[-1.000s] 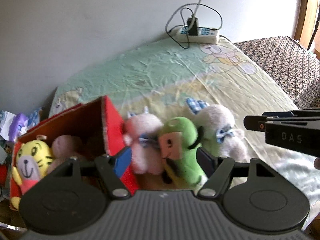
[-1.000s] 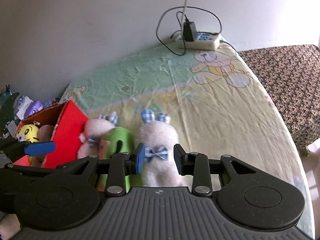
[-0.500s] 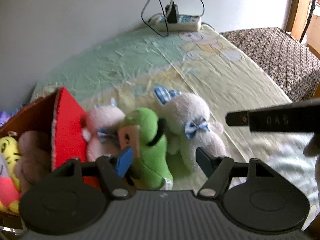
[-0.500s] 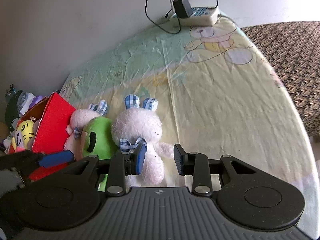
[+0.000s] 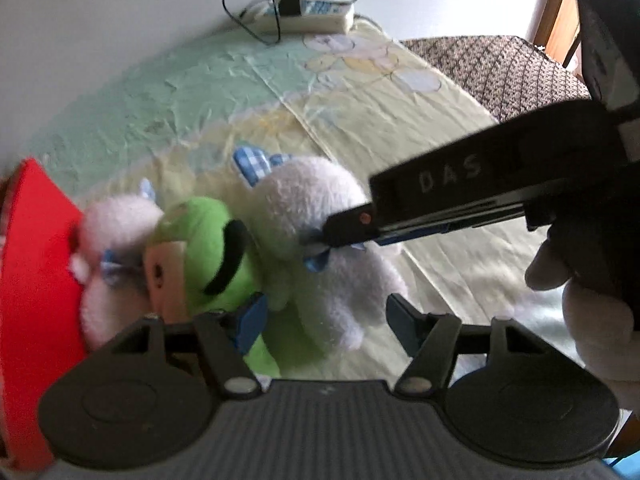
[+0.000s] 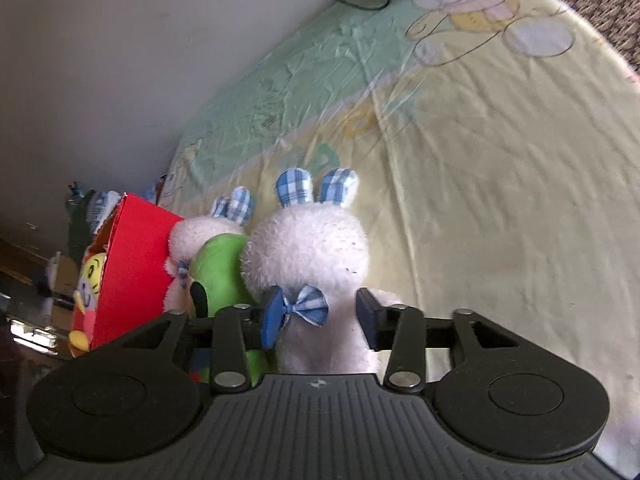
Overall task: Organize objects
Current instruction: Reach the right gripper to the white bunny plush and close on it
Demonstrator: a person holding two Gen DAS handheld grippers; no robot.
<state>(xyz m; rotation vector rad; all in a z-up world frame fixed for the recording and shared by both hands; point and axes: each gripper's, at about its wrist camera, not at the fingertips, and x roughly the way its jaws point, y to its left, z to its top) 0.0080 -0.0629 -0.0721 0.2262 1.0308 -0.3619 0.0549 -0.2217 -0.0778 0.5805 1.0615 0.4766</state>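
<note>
A white plush bunny point(image 6: 308, 248) with blue checked ears and bow lies on the bed sheet point(image 6: 500, 160). My right gripper point(image 6: 320, 316) is open, its jaws on either side of the bunny's neck. A green plush point(image 6: 220, 268) and a smaller pink-white bunny point(image 6: 196, 236) lie between it and a red box point(image 6: 132, 264) holding a yellow tiger plush point(image 6: 90, 276). In the left wrist view, my left gripper point(image 5: 324, 320) is open and empty, low in front of the white bunny point(image 5: 308, 200) and green plush point(image 5: 208, 240); the right gripper point(image 5: 348, 224) reaches the bunny from the right.
A white power strip point(image 5: 304, 20) with black cables lies at the far end of the bed against the wall. A brown patterned seat point(image 5: 500, 68) stands at the right. Clutter sits left of the red box point(image 5: 36, 260).
My right gripper has moved down and forward and opened wider around the white bunny's neck. My left gripper has shifted right toward the green plush and bunny.
</note>
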